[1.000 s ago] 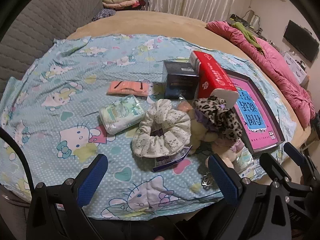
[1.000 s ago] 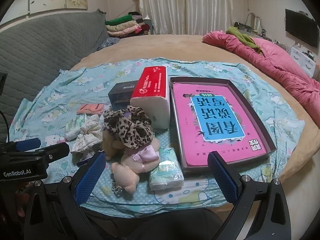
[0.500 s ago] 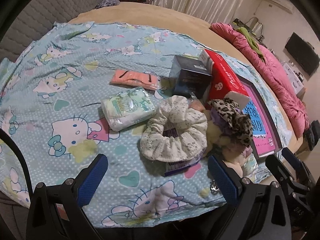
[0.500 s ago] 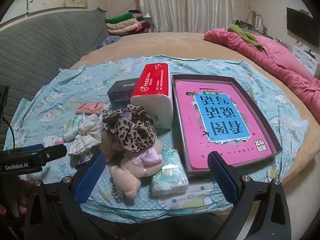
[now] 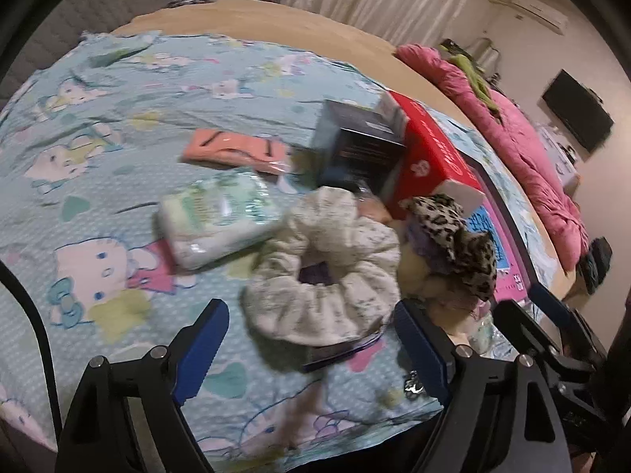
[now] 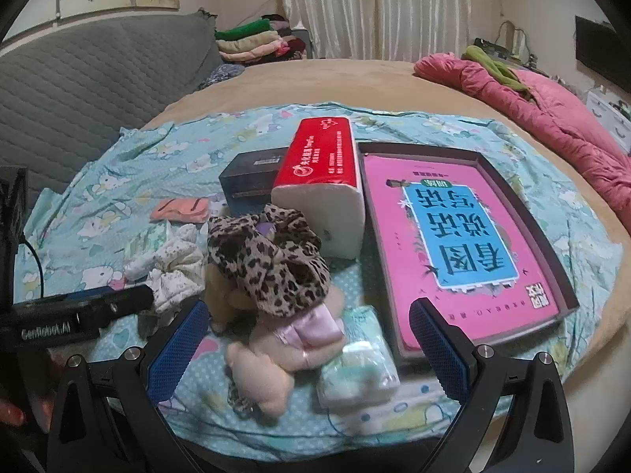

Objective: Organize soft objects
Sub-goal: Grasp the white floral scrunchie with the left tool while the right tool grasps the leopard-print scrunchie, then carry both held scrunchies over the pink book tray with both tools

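Note:
A cream floral scrunchie (image 5: 327,268) lies on the Hello Kitty sheet (image 5: 118,126), just ahead of my open, empty left gripper (image 5: 311,351). It also shows in the right wrist view (image 6: 173,268). A leopard scrunchie (image 6: 272,260) rests on a beige plush toy (image 6: 276,351). Tissue packs lie at left (image 5: 221,216) and beside the plush (image 6: 359,366). An orange packet (image 5: 236,149) lies further back. My right gripper (image 6: 307,351) is open and empty, with the plush between its fingers' line of sight.
A red tissue box (image 6: 323,181) and a dark box (image 6: 252,181) stand behind the soft things. A tray with a pink book (image 6: 453,244) lies at right. A pink quilt (image 6: 552,118) and folded clothes (image 6: 256,43) sit far back.
My left gripper has moved forward and down toward the cream scrunchie, which now looms larger. My right gripper has crept slightly closer to the plush. Nothing was grasped.

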`<state>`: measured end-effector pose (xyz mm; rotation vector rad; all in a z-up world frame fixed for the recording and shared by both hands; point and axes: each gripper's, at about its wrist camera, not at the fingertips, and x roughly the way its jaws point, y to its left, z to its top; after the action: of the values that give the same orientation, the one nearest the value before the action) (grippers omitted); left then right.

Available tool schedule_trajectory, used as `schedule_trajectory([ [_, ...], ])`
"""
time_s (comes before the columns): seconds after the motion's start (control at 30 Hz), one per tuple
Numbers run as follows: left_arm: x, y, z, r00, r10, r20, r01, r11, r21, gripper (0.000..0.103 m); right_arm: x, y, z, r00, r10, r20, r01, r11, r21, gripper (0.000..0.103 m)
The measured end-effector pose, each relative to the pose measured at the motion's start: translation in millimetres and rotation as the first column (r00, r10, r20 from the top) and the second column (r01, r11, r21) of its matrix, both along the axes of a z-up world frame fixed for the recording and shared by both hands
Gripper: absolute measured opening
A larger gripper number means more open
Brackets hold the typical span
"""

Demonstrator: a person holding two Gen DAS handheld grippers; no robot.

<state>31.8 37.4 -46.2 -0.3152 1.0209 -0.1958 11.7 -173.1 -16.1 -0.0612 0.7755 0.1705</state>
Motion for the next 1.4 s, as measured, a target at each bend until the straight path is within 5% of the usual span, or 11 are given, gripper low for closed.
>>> schedule_trajectory([
  [0.07,3.0,-5.2,-3.6,1.0,-0.019,-0.002,0.019,1.0,0.001,0.072,3.6,4.8,-1.2,1.0,0.013,0.011,-0.013,1.0,-0.02,0.101],
  [0.43,9.7,-1.8,-12.7,1.0,-0.026,-0.005,0.025,0.999,-0.044,0.071,20.6,24.2,-11.1,0.995,0.071,0.075,-0.061,0.99,-0.127,0.093],
  [0.5,10.4,-0.5,-13.9,1.0,-0.025,-0.007,0.025,0.998,-0.057,0.071,23.2,25.7,-12.6,0.993,0.092,0.077,-0.081,0.987,-0.136,0.073],
  [0.6,9.9,3.1,-13.8,1.0,-0.024,-0.005,0.024,0.998,-0.065,0.07,27.7,27.8,-18.4,0.991,0.122,0.052,-0.114,0.984,-0.136,0.056],
  [0.87,11.4,5.0,-15.4,0.999,-0.05,0.006,0.05,0.991,-0.122,0.03,22.0,23.0,-9.2,0.981,0.169,0.092,-0.161,0.984,-0.082,0.016],
  [1.03,8.5,1.3,-9.0,0.997,-0.072,0.041,0.076,0.992,-0.101,0.014,16.4,9.5,4.2,0.98,0.151,0.132,-0.151,0.988,-0.008,0.012],
  [1.4,-1.7,-0.2,11.2,0.988,-0.08,0.131,0.091,0.993,-0.077,0.011,3.9,-5.4,24.1,0.974,0.102,0.202,-0.11,0.994,0.028,0.011],
])
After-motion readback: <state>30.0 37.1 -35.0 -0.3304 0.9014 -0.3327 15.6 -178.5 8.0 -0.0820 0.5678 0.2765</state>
